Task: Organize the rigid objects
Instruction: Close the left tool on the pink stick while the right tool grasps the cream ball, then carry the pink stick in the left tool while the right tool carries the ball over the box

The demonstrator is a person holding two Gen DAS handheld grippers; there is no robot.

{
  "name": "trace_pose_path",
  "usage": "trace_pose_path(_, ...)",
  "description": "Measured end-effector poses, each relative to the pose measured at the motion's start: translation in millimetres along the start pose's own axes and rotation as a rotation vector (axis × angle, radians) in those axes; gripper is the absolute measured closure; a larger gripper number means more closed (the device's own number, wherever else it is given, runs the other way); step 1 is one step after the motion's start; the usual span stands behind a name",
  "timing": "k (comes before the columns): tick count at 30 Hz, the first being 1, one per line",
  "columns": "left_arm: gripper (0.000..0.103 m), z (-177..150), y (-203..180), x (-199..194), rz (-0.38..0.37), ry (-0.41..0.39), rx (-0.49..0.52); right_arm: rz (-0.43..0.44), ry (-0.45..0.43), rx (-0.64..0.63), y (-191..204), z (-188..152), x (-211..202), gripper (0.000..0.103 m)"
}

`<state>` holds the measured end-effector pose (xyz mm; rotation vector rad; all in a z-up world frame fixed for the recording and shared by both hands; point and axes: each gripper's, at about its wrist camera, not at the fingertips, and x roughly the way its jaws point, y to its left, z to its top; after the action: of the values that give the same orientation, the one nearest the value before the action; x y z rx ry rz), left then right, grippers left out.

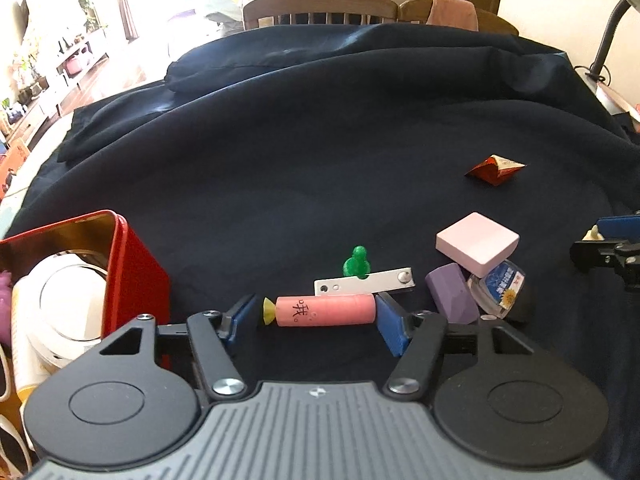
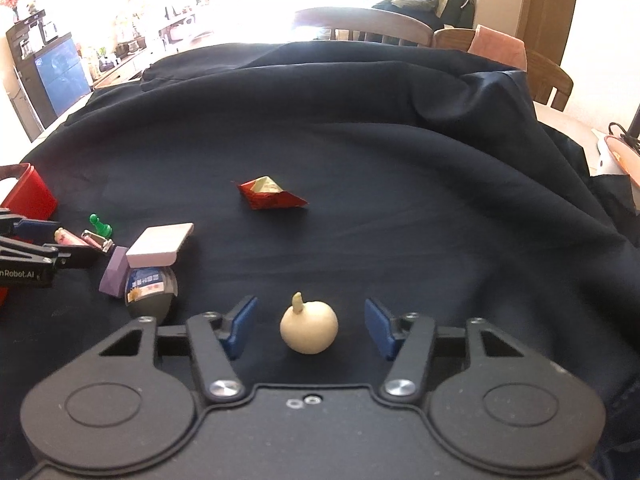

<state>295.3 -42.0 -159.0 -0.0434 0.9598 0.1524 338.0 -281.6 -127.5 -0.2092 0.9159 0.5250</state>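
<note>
step: I framed pink cylinder (image 1: 326,311) with left gripper (image 1: 316,320), jaws apart | right gripper (image 2: 310,326) apart around cream ball (image 2: 309,326) | next: close, carry to red box (image 1: 132,268)

Your left tool (image 1: 316,318) has blue pads, black links, grey ribbed body. Pink cylinder (image 1: 326,310): black character printed on it, yellow tip. Green pawn (image 1: 356,263) at 12 o'clock of it; silver metal plate (image 1: 366,282). Pale pink block (image 1: 477,242), purple block (image 1: 451,298), red tin (image 1: 132,276), red foil wrapper (image 2: 272,194), cream onion-shaped piece (image 2: 309,326), navy cloth (image 1: 320,140).
</note>
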Motion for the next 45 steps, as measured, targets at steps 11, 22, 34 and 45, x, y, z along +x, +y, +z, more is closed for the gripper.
trace_pose_path(11, 0.044, 1, -3, -1, 0.006, -0.006, 0.008, -0.026, -0.01, 0.0, -1, -2, -2, 0.073)
trace_pose_path(22, 0.044, -1, -2, -20, -0.001, -0.012, -0.013, 0.006, -0.051, 0.01, 9, -2, -35, 0.073)
trace_pose_path(34, 0.044, -7, 4, -66, -0.049, -0.039, -0.033, 0.086, -0.099, -0.023, 43, 5, -83, 0.073)
trace_pose_path(45, 0.044, -20, 32, -107, -0.079, -0.07, -0.059, 0.169, -0.145, -0.066, 92, 14, -113, 0.073)
